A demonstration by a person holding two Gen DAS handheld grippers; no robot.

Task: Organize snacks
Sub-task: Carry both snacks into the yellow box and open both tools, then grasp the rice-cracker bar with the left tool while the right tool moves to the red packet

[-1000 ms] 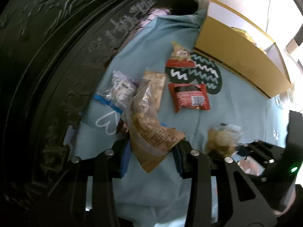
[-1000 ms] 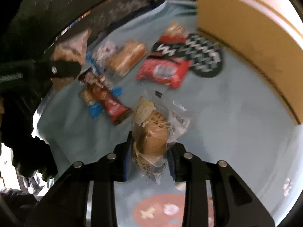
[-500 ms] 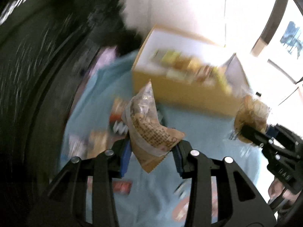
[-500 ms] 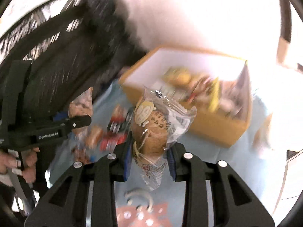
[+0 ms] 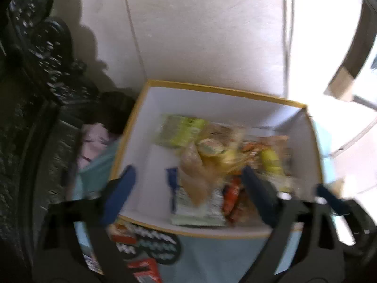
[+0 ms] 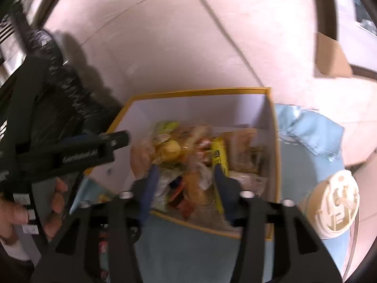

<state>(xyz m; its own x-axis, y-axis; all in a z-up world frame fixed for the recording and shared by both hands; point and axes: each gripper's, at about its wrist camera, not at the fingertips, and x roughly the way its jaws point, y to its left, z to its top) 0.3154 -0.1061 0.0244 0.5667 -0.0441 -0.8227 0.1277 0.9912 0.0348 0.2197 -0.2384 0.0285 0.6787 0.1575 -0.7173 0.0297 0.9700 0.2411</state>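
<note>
Both hand-held grippers hang over the yellow-edged box (image 5: 141,127) at mid-frame. The left hand-held gripper (image 5: 188,184) is opening wide, a blurred tan snack bag (image 5: 193,176) loose between its jaws. The right hand-held gripper (image 6: 185,179) is opening too, its clear-wrapped snack (image 6: 198,188) untouched by either pad among the snack pile (image 6: 188,146).

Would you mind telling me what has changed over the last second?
Both hands carried their snack bags from the blue cloth up over the yellow box. The left hand-held gripper and right hand-held gripper are opening, and the bags are dropping among the snacks inside. The box and cloth stayed put.
</note>
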